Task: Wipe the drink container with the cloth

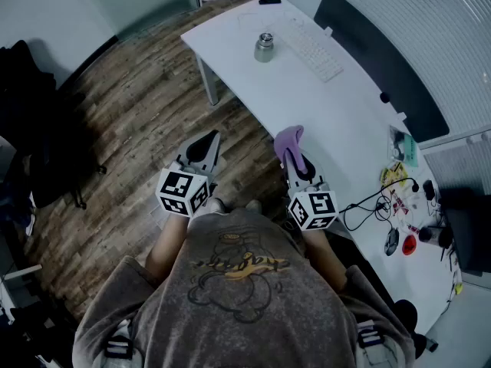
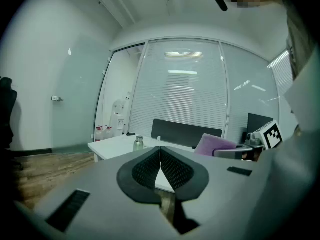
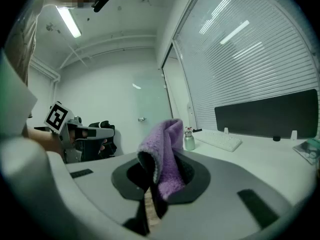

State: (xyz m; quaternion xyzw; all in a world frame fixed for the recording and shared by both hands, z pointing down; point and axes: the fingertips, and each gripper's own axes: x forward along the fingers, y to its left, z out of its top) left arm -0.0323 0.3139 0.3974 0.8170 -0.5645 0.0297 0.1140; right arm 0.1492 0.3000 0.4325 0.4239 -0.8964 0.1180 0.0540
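Note:
The drink container (image 1: pixel 265 47) is a small metal flask that stands upright at the far end of the white desk (image 1: pixel 330 121); it also shows in the left gripper view as the flask (image 2: pixel 138 143) and in the right gripper view as the flask (image 3: pixel 189 139). My right gripper (image 1: pixel 294 156) is shut on a purple cloth (image 1: pixel 289 140), which sticks up between its jaws as the cloth (image 3: pixel 165 151). My left gripper (image 1: pixel 204 150) hangs over the wood floor, left of the desk, shut and empty, its pads (image 2: pixel 150 168) meeting. Both grippers are far short of the flask.
A white keyboard (image 1: pixel 313 50) lies right of the flask. Cables, a mouse (image 1: pixel 392 241) and small items crowd the desk's near right end. A dark screen panel (image 1: pixel 383 60) runs along the desk's far edge. A black chair (image 1: pixel 31 121) stands at left.

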